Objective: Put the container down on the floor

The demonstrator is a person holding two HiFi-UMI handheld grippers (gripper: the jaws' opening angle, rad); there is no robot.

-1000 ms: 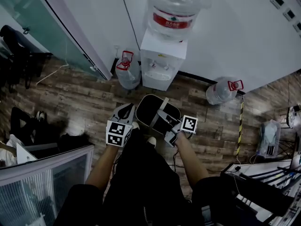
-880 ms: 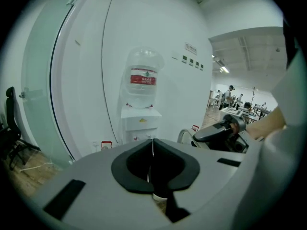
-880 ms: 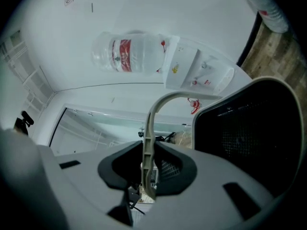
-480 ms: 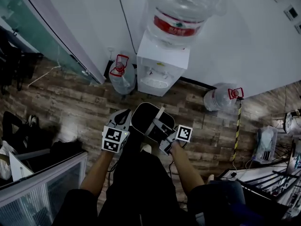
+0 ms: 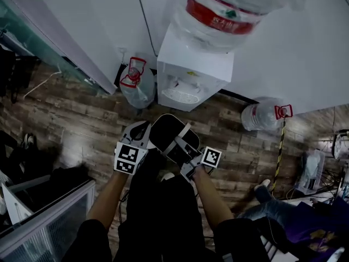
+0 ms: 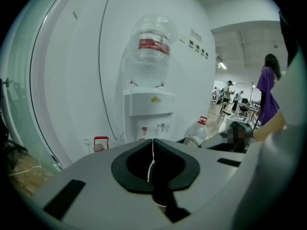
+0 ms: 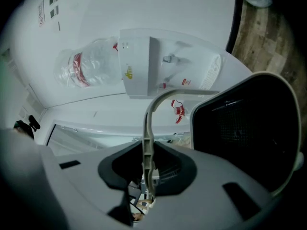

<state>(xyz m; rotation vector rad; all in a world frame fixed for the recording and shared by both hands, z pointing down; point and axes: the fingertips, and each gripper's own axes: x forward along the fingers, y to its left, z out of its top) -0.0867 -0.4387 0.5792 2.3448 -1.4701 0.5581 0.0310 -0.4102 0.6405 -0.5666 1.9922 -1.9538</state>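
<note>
A black container (image 5: pixel 166 132) with a grey bail handle (image 5: pixel 184 140) hangs above the wood floor (image 5: pixel 71 119), in front of the water dispenser (image 5: pixel 188 75). My right gripper (image 5: pixel 186 150) is shut on that handle (image 7: pixel 147 143); its jaws have just closed a little further on it. The container's dark mesh wall (image 7: pixel 244 138) fills the right of the right gripper view. My left gripper (image 5: pixel 143 130) sits beside the container's left rim. Its jaws (image 6: pixel 152 150) are shut with nothing seen between them.
A large bottle (image 5: pixel 229 7) tops the white dispenser against the wall. Empty water bottles stand on the floor to its left (image 5: pixel 133 83) and right (image 5: pixel 262 116). A glass cabinet (image 5: pixel 38 212) is at lower left. Another person (image 5: pixel 294 214) crouches at lower right.
Both grippers and the container have sunk toward the floor and drifted nearer the dispenser. A person in purple has come into view at lower right.
</note>
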